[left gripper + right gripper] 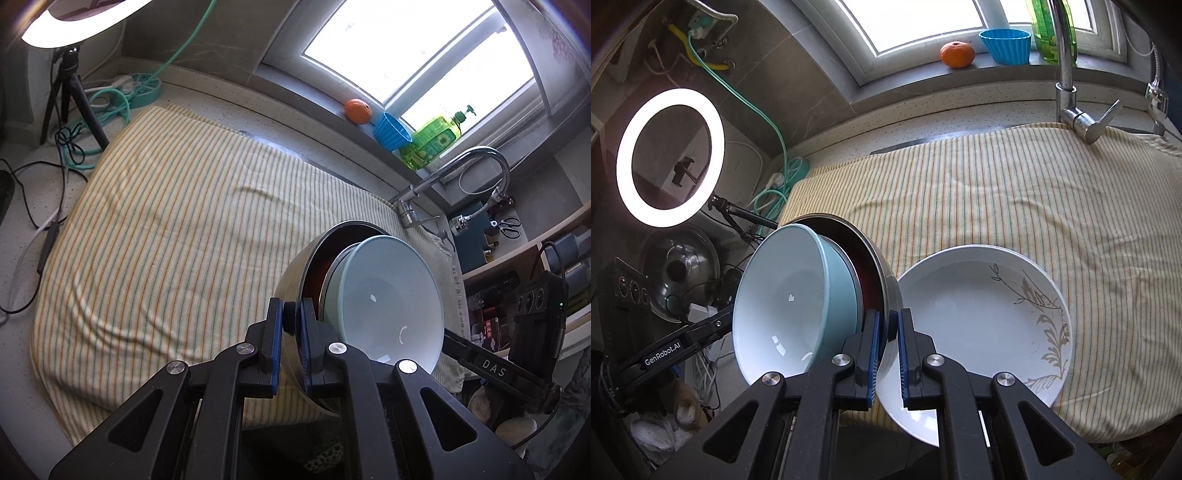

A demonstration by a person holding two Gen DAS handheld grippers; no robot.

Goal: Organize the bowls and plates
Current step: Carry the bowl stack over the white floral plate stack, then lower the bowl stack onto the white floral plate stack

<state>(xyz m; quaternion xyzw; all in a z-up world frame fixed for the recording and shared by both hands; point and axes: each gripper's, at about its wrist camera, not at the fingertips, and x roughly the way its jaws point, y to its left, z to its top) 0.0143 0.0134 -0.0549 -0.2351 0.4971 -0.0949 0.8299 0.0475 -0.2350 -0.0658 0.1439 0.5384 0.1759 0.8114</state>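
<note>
- So both claws, left gripper and right gripper, pinch the metal bowl's rim, lifted and tilted.
- Pale blue bowl nests inside.
- White plate sits on the striped cloth.

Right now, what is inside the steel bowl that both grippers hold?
Inside the steel bowl a light blue bowl is nested, with a dark red surface behind it. What that red thing is cannot be told: the blue bowl covers most of it.

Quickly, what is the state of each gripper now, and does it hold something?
Left gripper: closed on the rim of the metal bowl.
Right gripper: closed on the same bowl's rim, opposite side.
</note>
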